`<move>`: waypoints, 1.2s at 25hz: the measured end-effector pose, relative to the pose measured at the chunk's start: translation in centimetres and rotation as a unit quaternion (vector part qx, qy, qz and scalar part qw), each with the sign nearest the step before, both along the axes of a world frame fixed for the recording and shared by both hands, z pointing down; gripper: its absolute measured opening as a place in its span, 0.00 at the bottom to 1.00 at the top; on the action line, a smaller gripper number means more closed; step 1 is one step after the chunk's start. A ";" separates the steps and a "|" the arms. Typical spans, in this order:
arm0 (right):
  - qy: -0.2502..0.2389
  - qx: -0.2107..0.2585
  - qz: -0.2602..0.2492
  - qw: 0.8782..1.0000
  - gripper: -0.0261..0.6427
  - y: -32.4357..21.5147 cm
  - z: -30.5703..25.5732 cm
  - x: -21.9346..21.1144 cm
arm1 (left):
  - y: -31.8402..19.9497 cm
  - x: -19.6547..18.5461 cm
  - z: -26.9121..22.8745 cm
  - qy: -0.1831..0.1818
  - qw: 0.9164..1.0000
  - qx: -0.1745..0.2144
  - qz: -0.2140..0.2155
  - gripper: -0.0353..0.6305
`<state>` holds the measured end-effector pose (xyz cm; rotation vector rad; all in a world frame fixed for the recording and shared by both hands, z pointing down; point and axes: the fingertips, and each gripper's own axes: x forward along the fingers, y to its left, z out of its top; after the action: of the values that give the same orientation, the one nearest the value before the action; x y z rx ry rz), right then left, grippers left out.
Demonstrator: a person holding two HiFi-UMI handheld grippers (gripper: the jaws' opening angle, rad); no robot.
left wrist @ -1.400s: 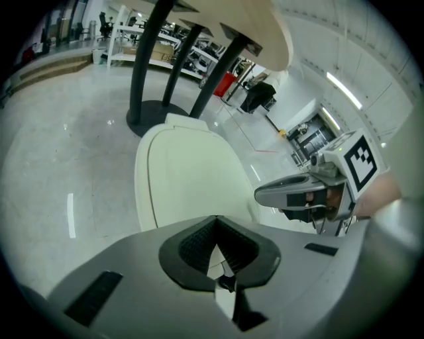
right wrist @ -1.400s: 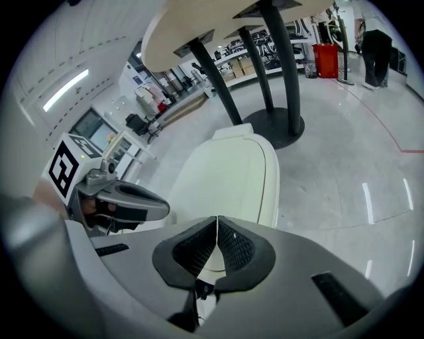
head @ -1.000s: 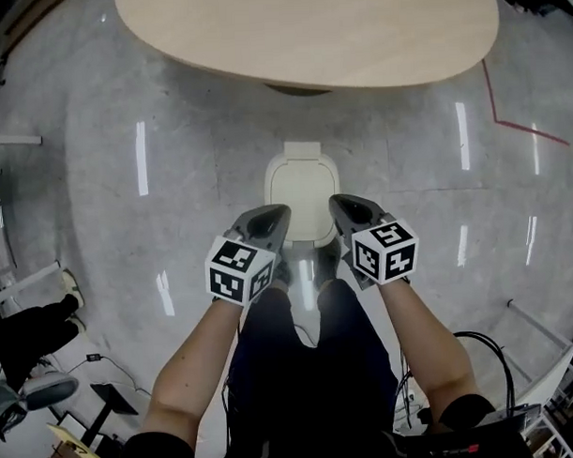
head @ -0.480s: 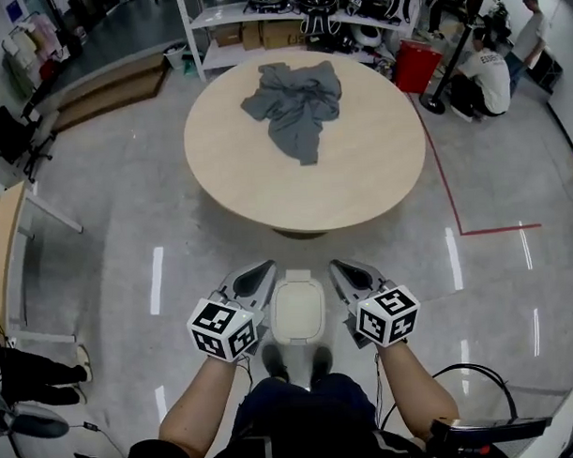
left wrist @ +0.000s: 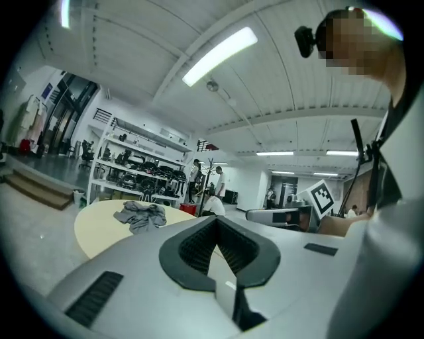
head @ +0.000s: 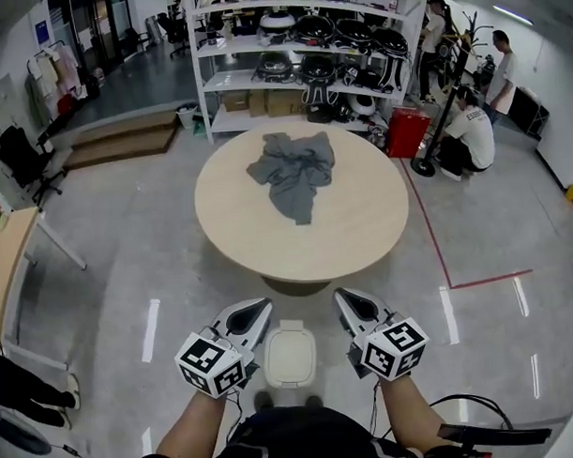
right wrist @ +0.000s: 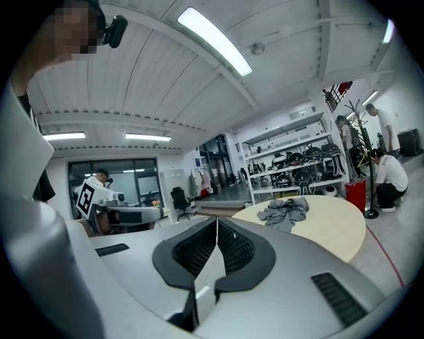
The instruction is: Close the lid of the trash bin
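White plastic, the trash bin (head: 289,357) stands on the floor directly below the gap between the two claws, just in front of the person's feet. Seen from straight above, its lid (head: 289,350) lies flat across the rim and no dark opening shows, so it looks closed. From this steep angle I cannot be sure it is fully seated.

The left claw (head: 255,312) is held just left of the bin and the right claw (head: 348,304) just right of it. Both are well above the lid and touch nothing. Each gripper view shows the dark ribbed pads meeting at the tip, so each claw is closed with nothing gripped. Both views look out level across the room rather than down at the bin.

I read this as a resting pose. The claws flank the bin evenly because the person stands square to it, and they are closed because pressing a lid needs a blunt tip, not a grip. With the lid down, the task seems finished or nearly so.

Ahead of both claw tips stands the round worktop (head: 352,230), well apart from the bin, with a crumpled grey cloth (head: 292,176) lying on it.
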<state>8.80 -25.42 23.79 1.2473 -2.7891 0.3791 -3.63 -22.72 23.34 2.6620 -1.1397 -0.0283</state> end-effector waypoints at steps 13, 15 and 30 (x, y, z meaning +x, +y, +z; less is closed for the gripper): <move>-0.011 0.009 -0.043 0.999 0.06 4.3 -0.9 2.4 | 5.3 1.2 -1.4 -0.016 0.998 0.017 -0.055 0.05; -0.013 0.006 -0.044 0.999 0.06 4.4 -0.4 3.0 | 5.9 1.0 -1.4 -0.023 0.997 0.013 -0.073 0.05; 0.005 0.030 -0.024 0.999 0.06 18.9 -0.7 -4.5 | 21.0 -5.2 -0.1 -0.006 0.999 0.023 -0.042 0.05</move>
<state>4.26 -6.48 23.12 1.1880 -2.8370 0.2878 -8.86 -1.72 23.21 2.6549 -1.2697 -0.0533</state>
